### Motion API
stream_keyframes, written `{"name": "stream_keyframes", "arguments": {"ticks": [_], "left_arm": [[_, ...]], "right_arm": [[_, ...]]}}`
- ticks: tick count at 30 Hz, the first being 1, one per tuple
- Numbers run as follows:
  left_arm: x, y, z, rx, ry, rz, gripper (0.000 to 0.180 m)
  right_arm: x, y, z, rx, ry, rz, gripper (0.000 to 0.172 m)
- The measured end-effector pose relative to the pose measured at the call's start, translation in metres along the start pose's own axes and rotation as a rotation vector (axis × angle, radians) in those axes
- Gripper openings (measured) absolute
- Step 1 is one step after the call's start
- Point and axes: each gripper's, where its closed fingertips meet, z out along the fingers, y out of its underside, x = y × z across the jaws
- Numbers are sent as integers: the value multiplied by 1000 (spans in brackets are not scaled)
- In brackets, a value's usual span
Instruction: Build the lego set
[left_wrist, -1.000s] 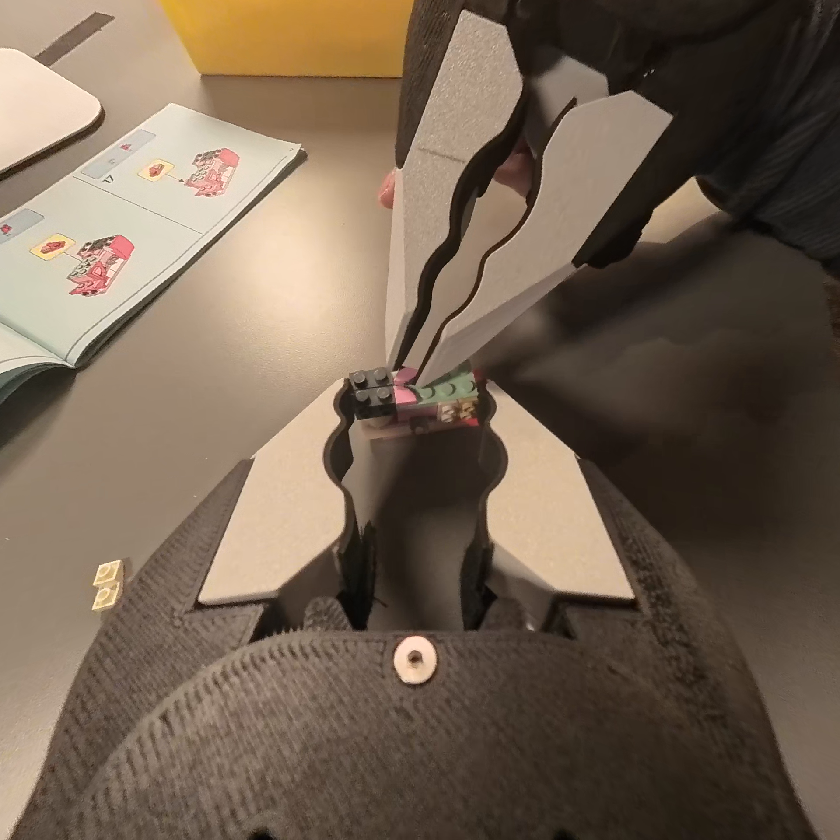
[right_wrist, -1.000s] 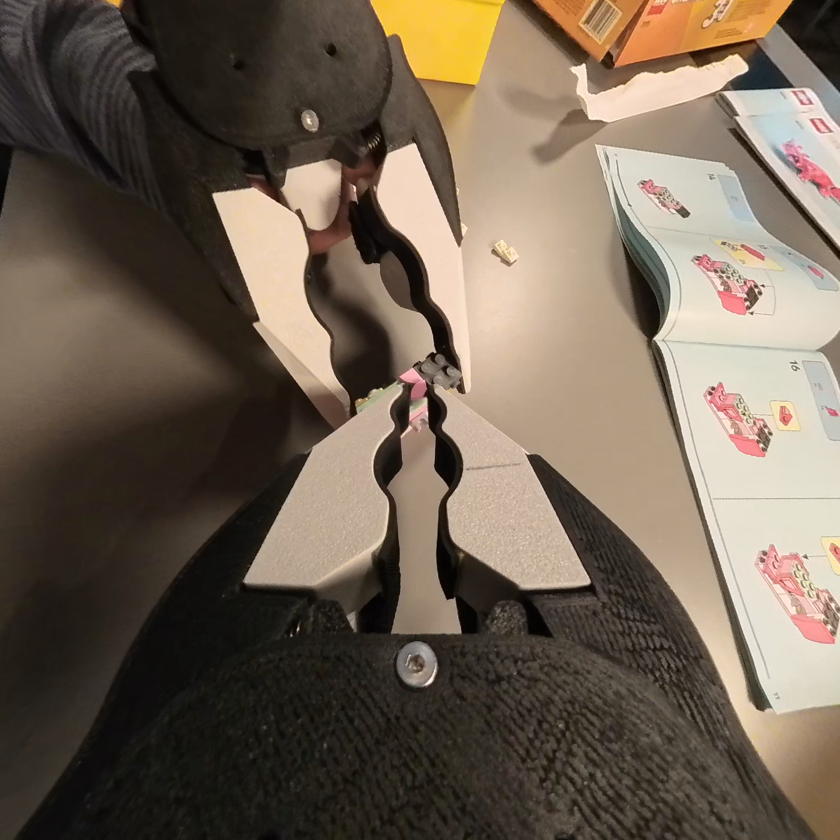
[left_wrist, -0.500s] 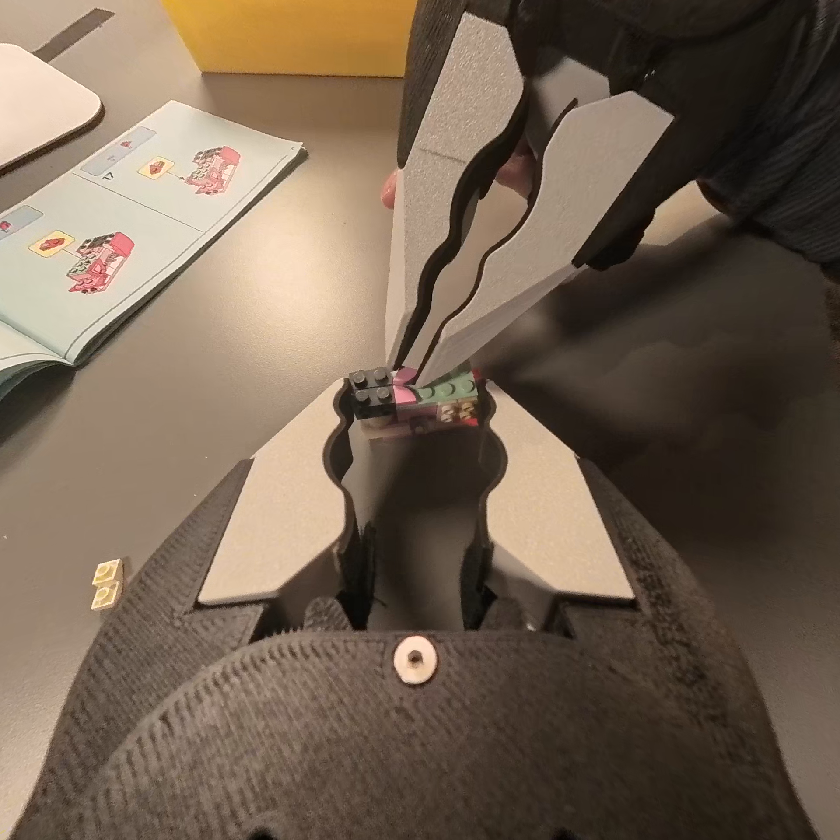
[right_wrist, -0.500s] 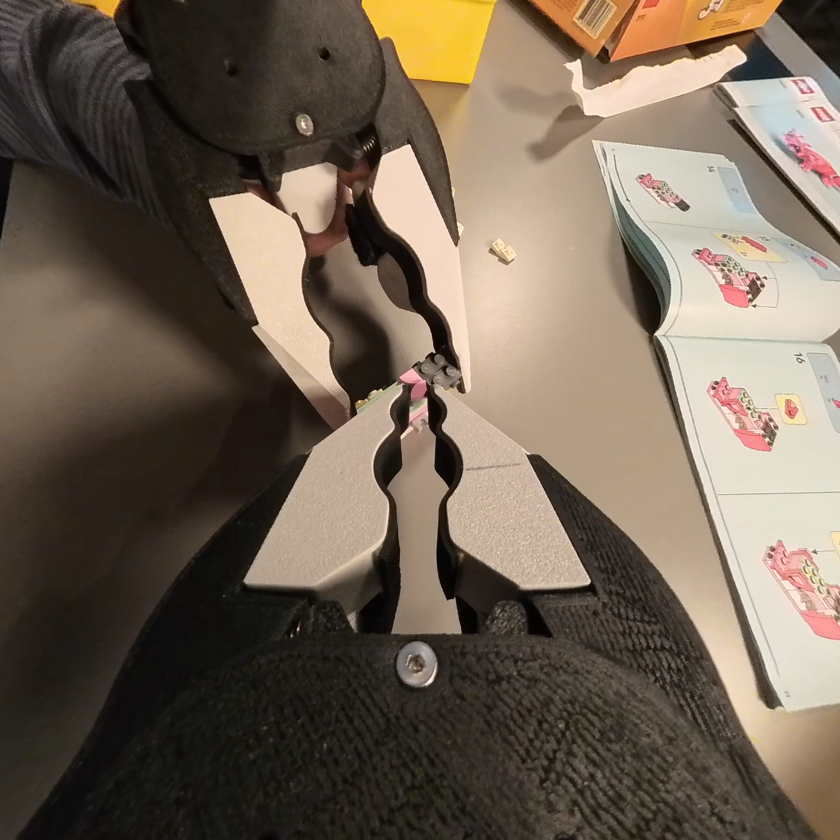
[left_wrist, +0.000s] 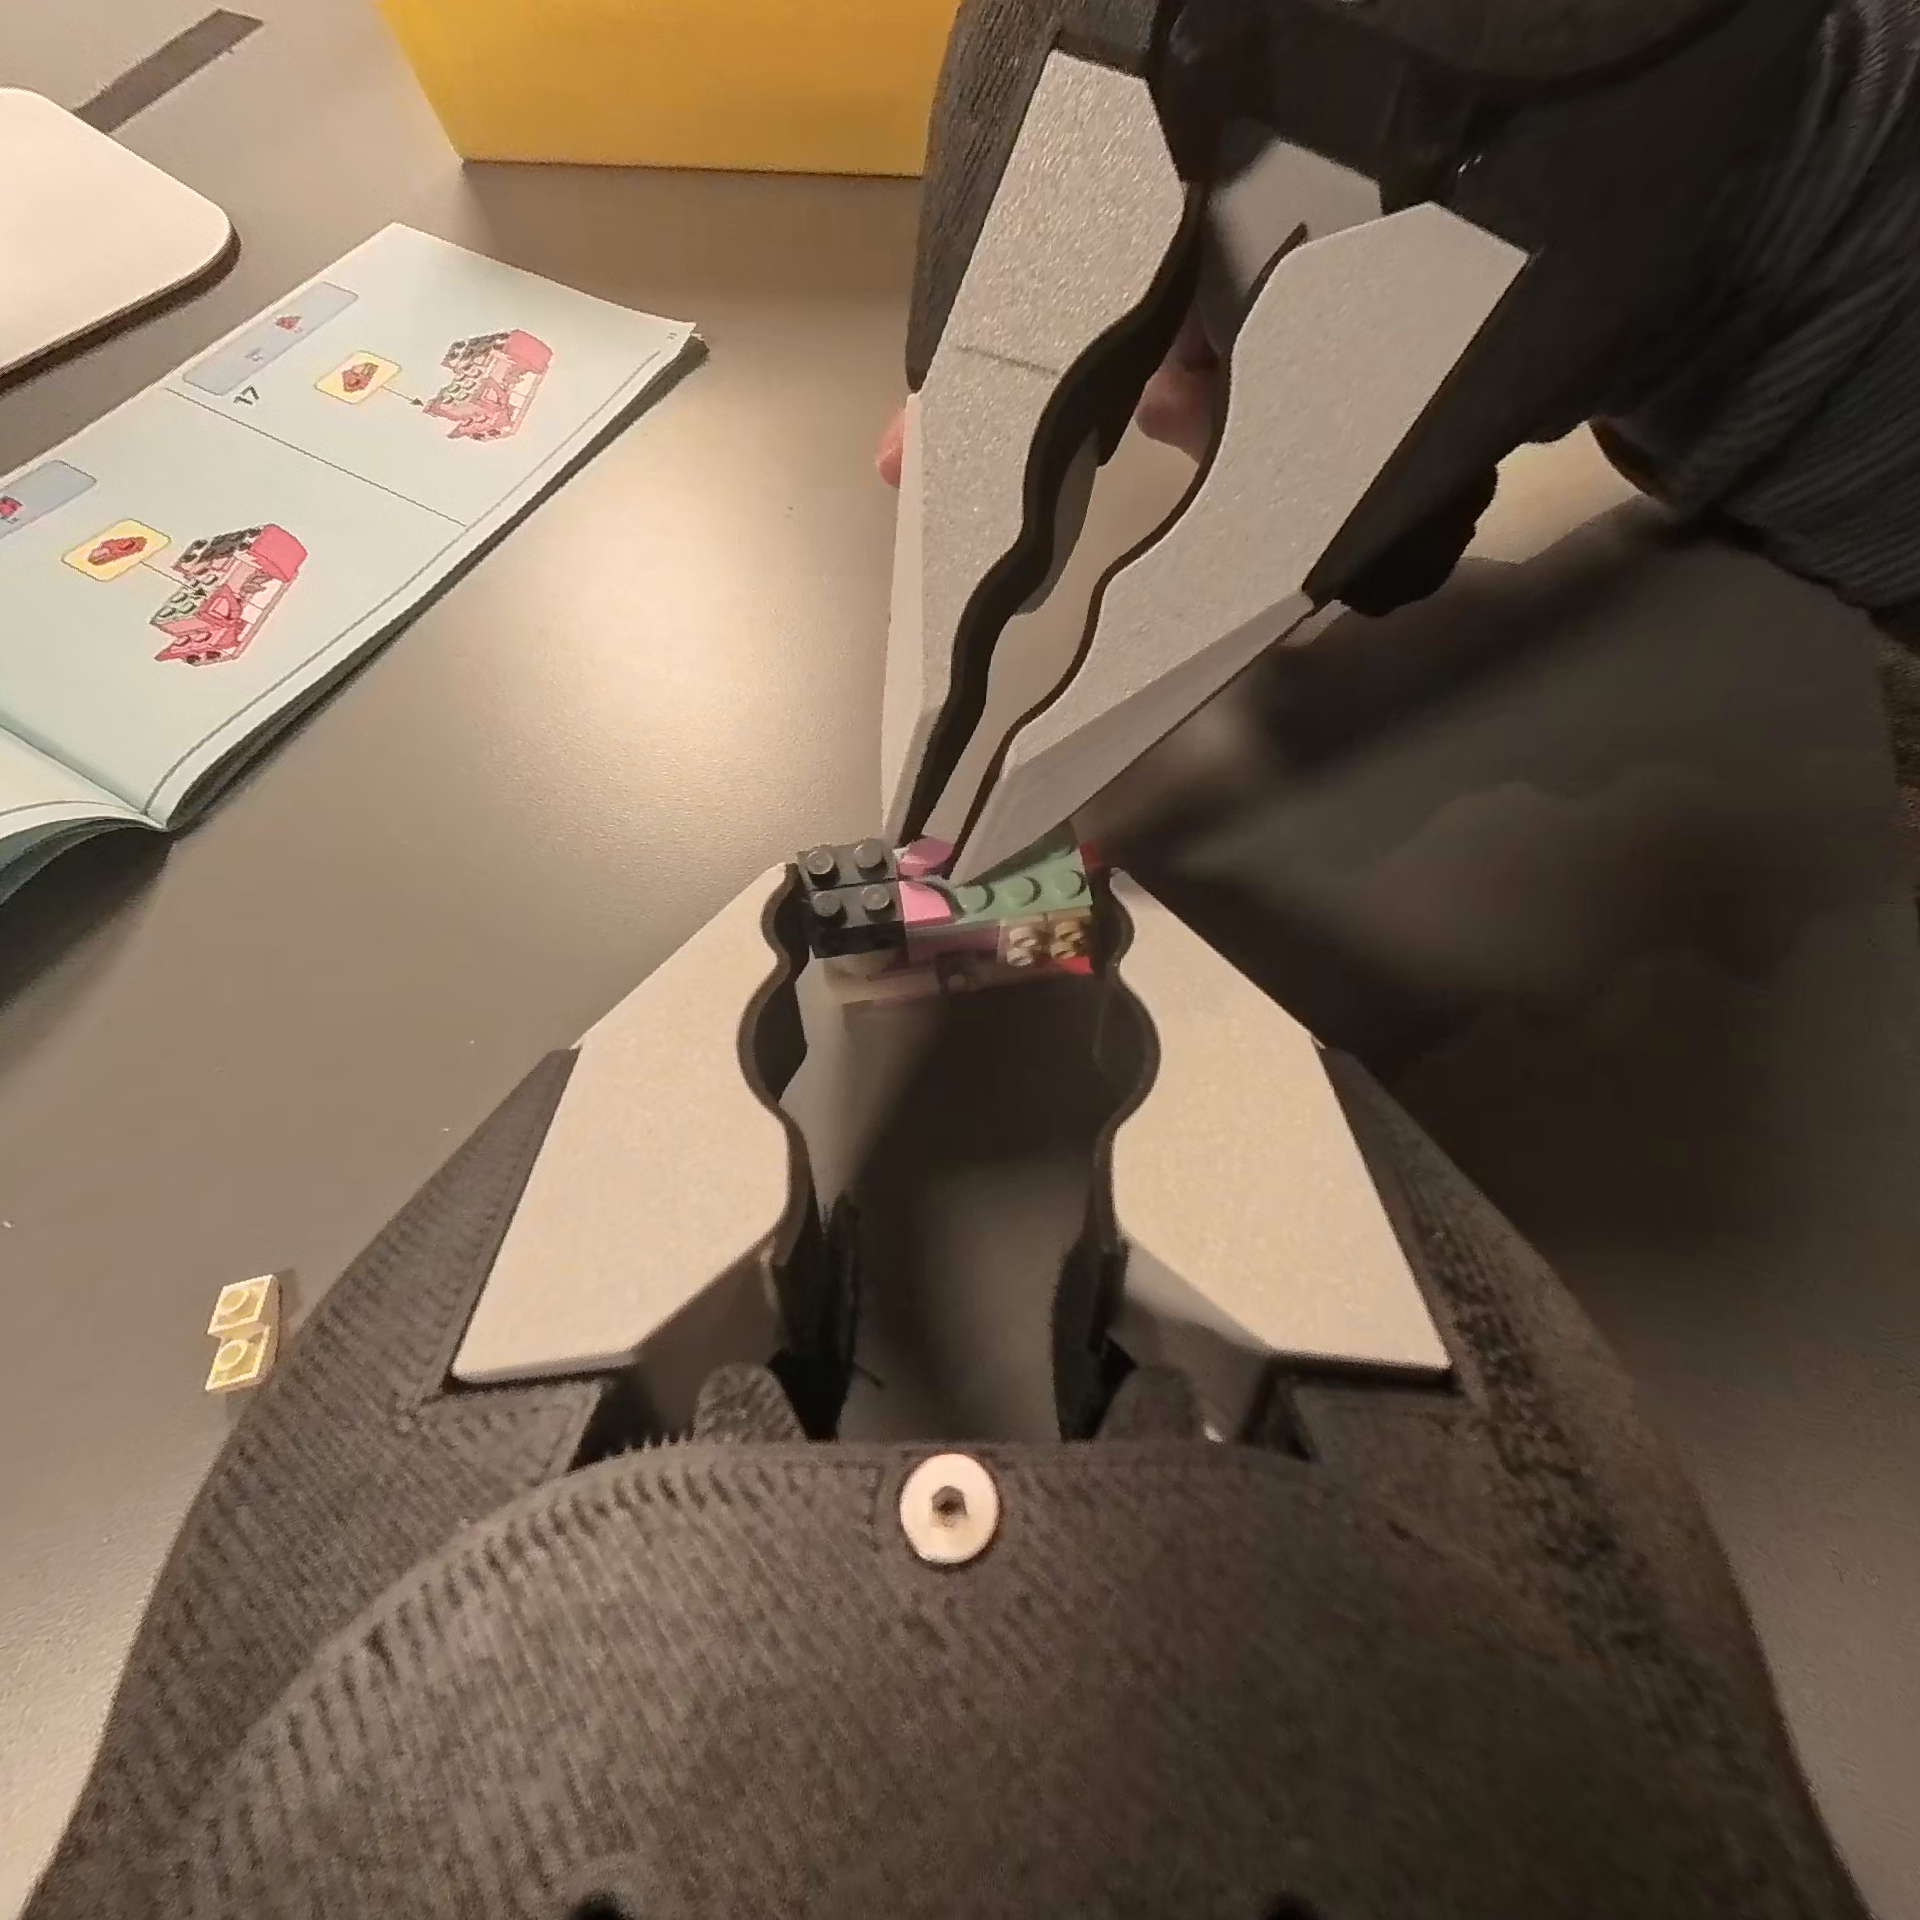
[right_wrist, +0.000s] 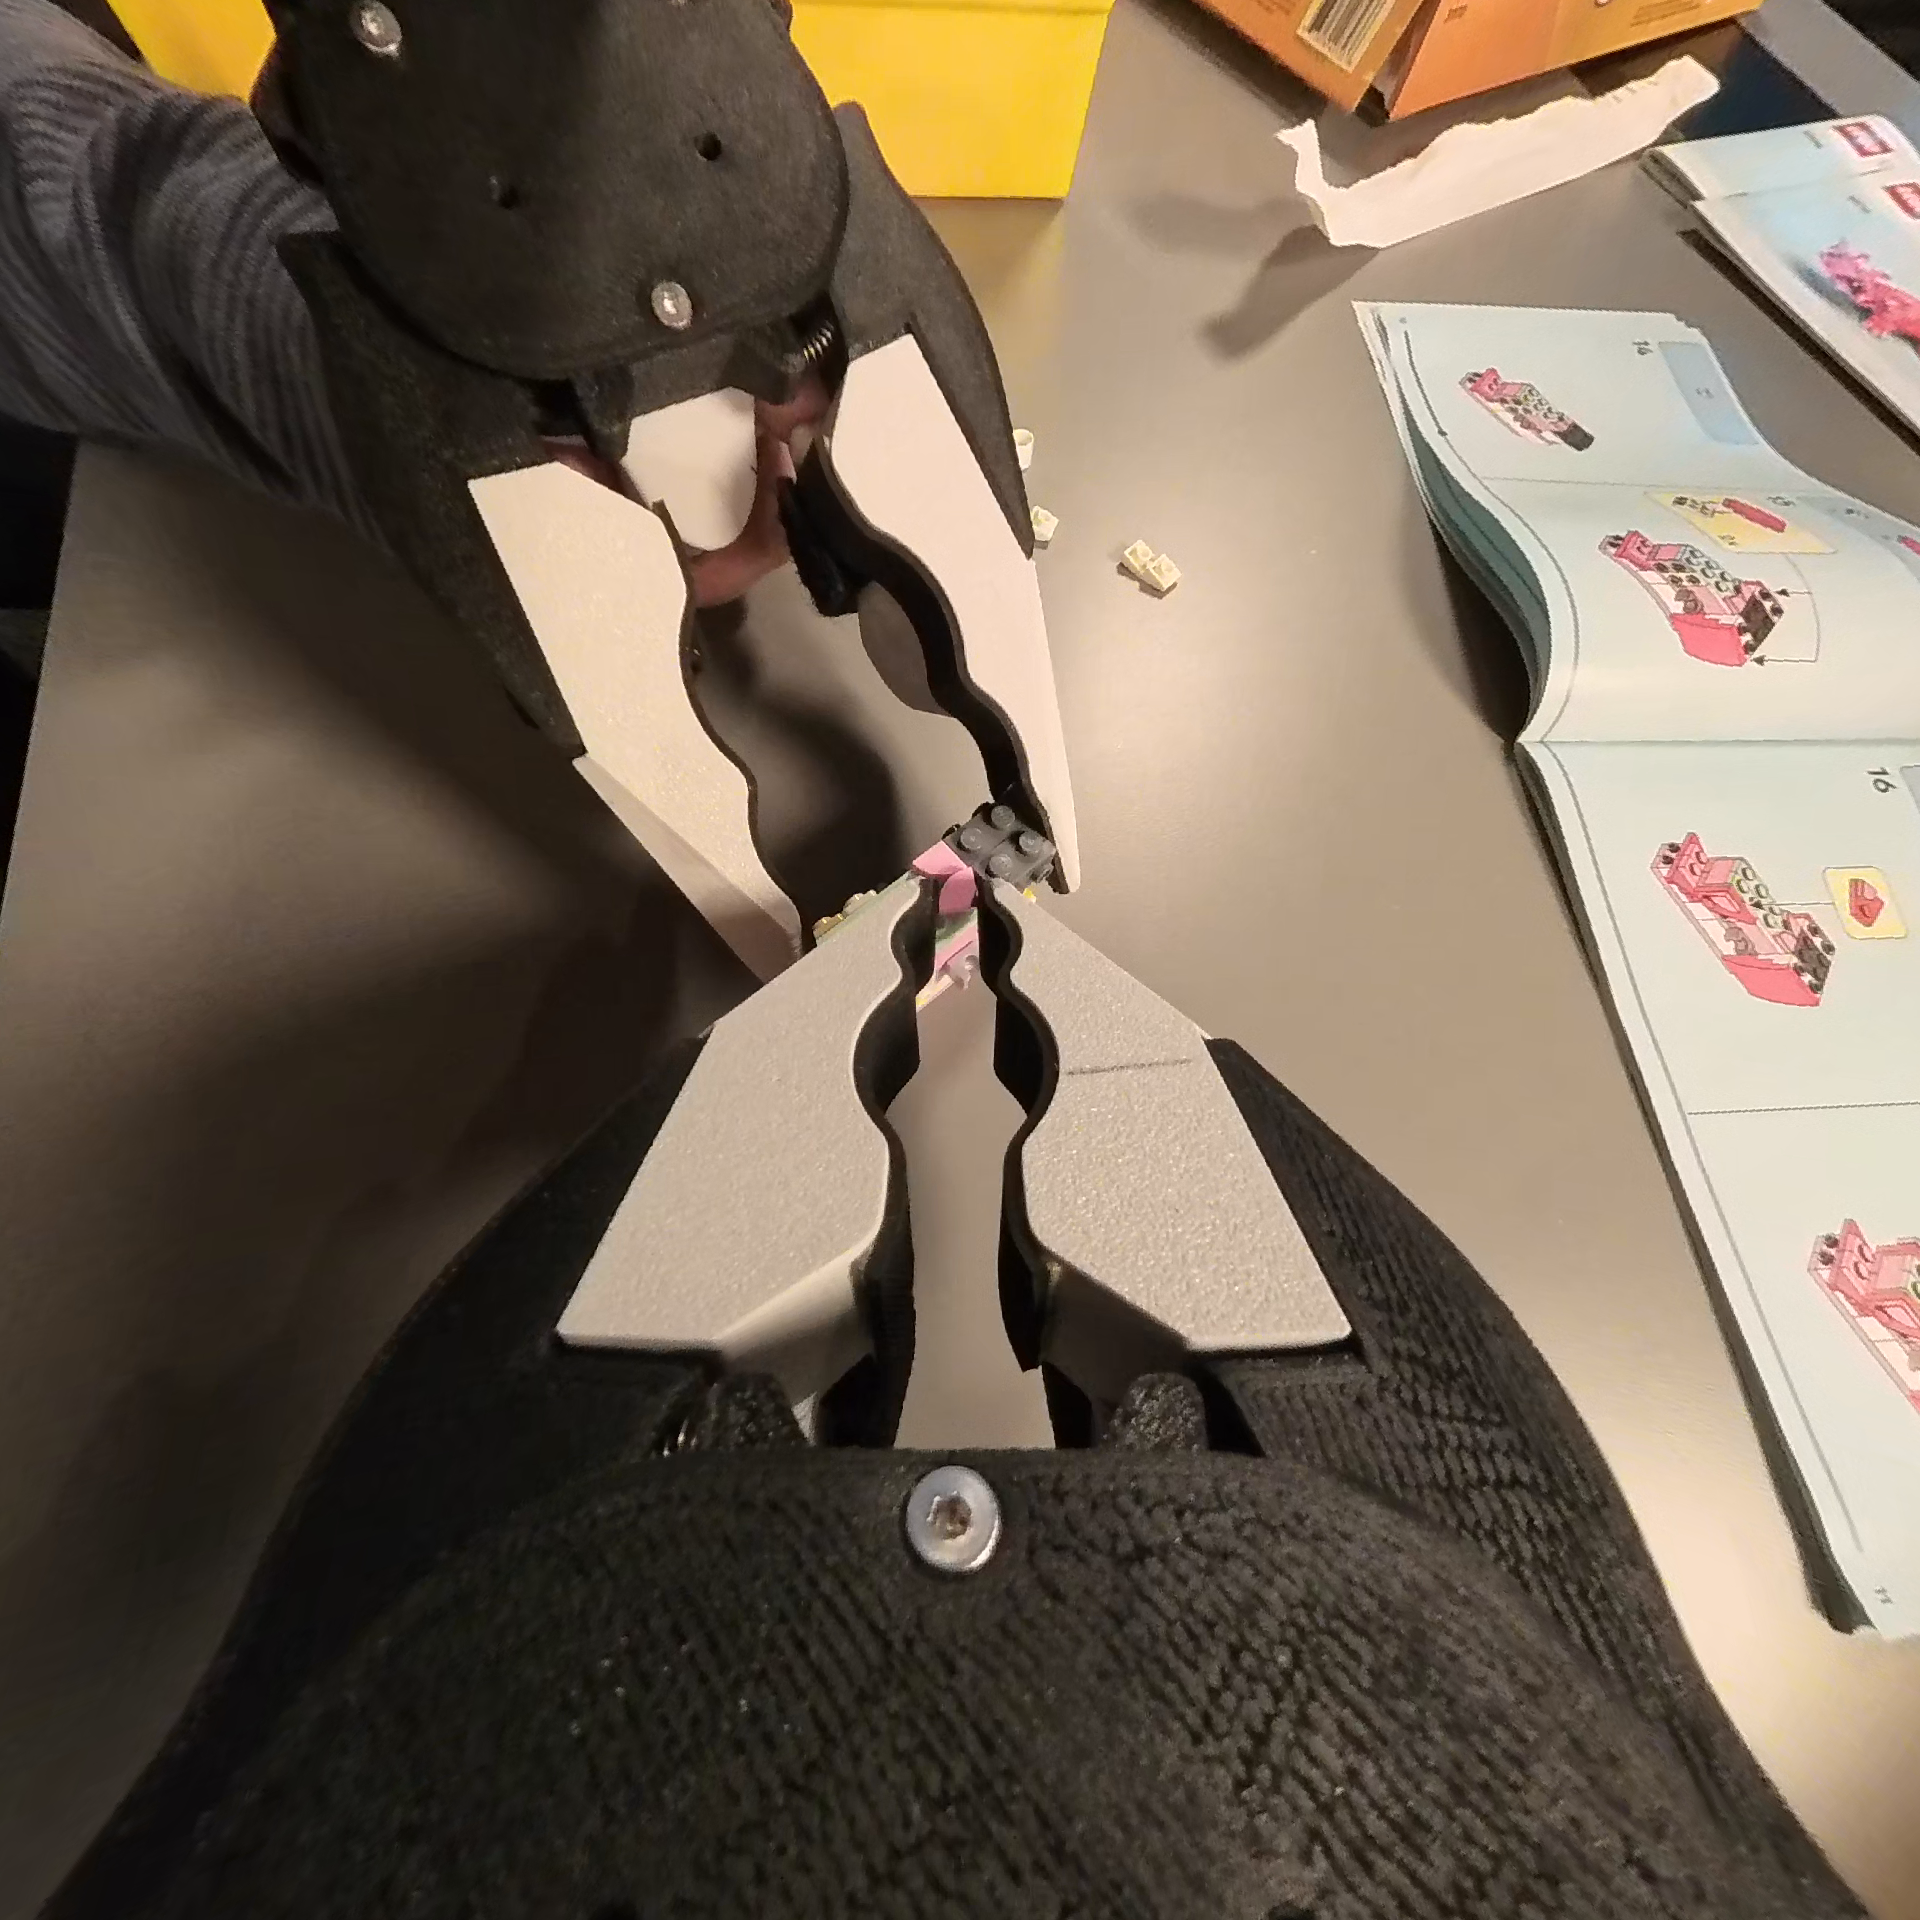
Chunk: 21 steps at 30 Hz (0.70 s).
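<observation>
Between left gripper (left_wrist: 951, 914) pads, brick model (left_wrist: 951, 920) lengthwise crosswise, studs up.

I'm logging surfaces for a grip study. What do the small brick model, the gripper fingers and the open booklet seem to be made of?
Brick model: apparently hard moulded plastic, smooth and slightly glossy, with round studs, clamped in the left gripper.
Gripper fingers: likely rigid plastic with a grainy matte grey face and dark wavy inner edges.
Booklet: thin printed paper, its pages curving at the fold.
</observation>
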Motion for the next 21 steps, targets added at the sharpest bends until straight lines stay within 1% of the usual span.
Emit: {"name": "stream_keyframes", "arguments": {"ticks": [21], "left_arm": [[-1,0,0,1,1,-7,54]], "right_arm": [[0,-1,0,19,-4,15,6]]}}
